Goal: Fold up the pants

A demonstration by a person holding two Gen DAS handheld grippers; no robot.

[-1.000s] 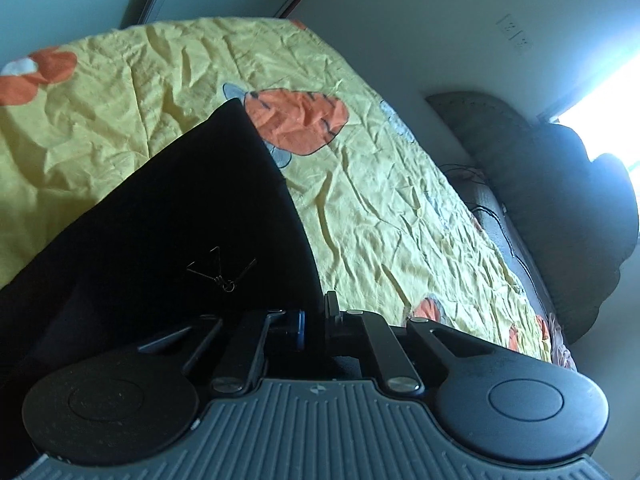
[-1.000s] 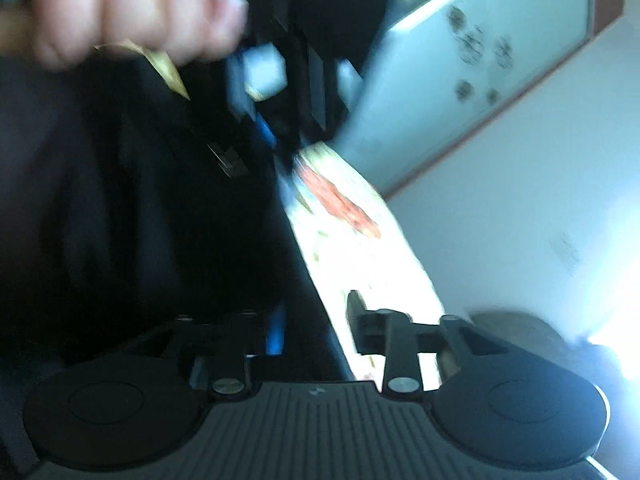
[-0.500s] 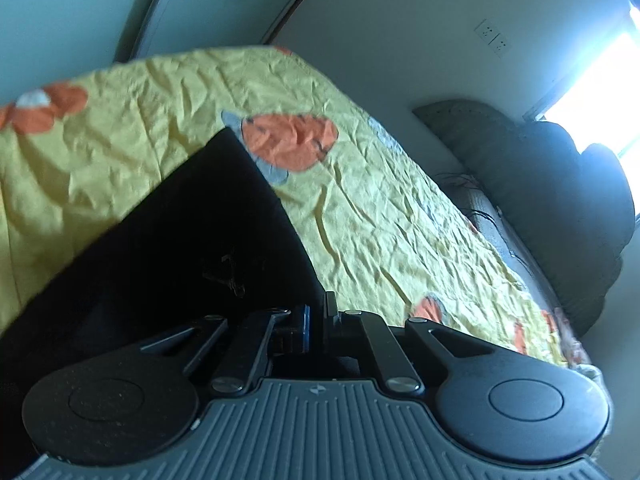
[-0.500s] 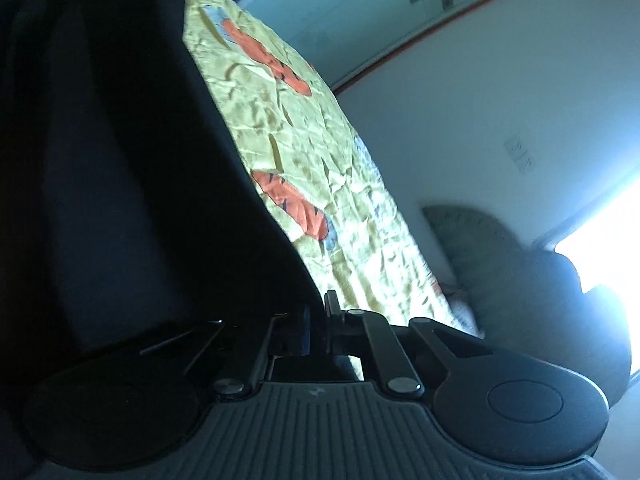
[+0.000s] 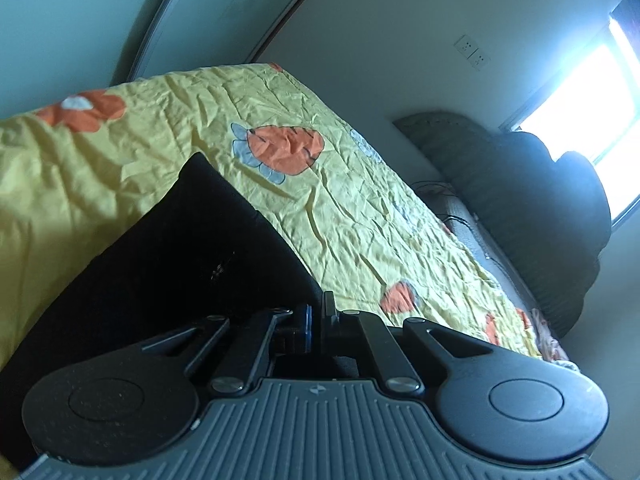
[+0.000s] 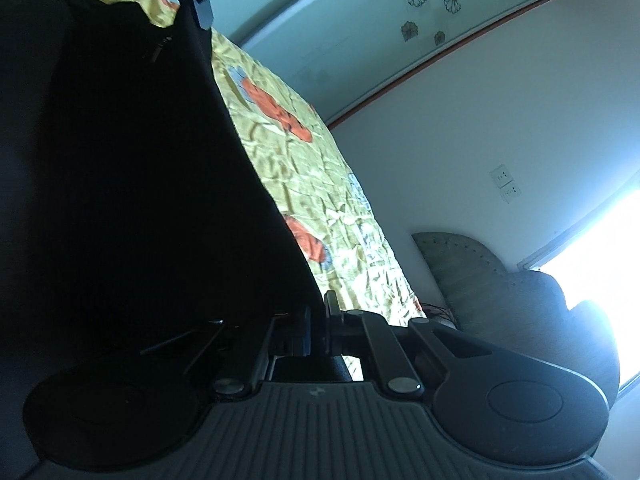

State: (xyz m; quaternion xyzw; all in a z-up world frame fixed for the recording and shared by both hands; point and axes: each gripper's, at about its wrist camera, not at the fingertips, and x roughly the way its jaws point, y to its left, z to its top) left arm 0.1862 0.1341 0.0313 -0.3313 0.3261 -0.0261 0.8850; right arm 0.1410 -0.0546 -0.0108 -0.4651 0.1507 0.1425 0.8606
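Observation:
The black pants [image 5: 168,264] hang stretched over a yellow bedspread with orange prints [image 5: 340,208]. My left gripper [image 5: 316,320] is shut on an edge of the pants, which fall away to its left. In the right wrist view my right gripper [image 6: 318,326] is shut on another edge of the pants [image 6: 140,184], whose dark cloth fills the left half. The left gripper [image 6: 200,0] shows at the top of that view, pinching the cloth's far corner.
A dark padded headboard [image 5: 532,208] stands at the right end of the bed. A bright window [image 5: 592,88] is behind it. A white wall with sockets [image 5: 472,52] and a glass sliding door [image 6: 360,20] border the bed.
The right gripper has shut on the pants' edge and the hand has left its view. The left gripper has tilted, so the bed sits lower in its view.

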